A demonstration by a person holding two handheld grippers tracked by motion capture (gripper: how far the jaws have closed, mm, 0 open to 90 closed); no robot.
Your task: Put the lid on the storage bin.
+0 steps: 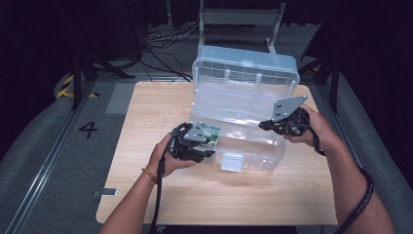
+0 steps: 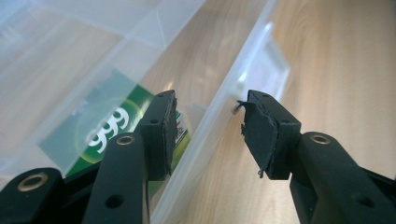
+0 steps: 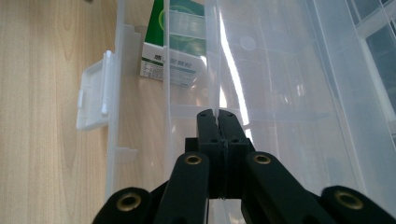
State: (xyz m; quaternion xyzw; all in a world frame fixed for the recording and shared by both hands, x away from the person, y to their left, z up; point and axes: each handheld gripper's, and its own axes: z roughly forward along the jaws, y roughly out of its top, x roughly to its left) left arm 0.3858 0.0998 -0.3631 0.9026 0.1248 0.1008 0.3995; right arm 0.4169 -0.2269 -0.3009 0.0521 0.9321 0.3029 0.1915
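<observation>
Two tools at an open clear box on a wooden table.

At the left, left tool [image 1: 207, 146] held by the left hand [image 1: 168, 158] at the box's near left corner, jaws wide apart and gripping nothing, straddling the near wall of the clear plastic box [image 1: 253, 156]: one jaw inside over a green and white packet [image 2: 100, 133] lying on the box floor, the other outside over the table [image 1: 146, 107]. White latch [image 1: 231, 162] hanging at the middle of the near wall, just right of that tool. Lid [image 1: 243, 68] standing upright behind. At the right, right tool [image 3: 217, 116] in the right hand [image 1: 319, 129], jaws pressed fully together on a thin clear inner wall [image 3: 212, 60] of the box, packet well ahead of it at the far end.
</observation>
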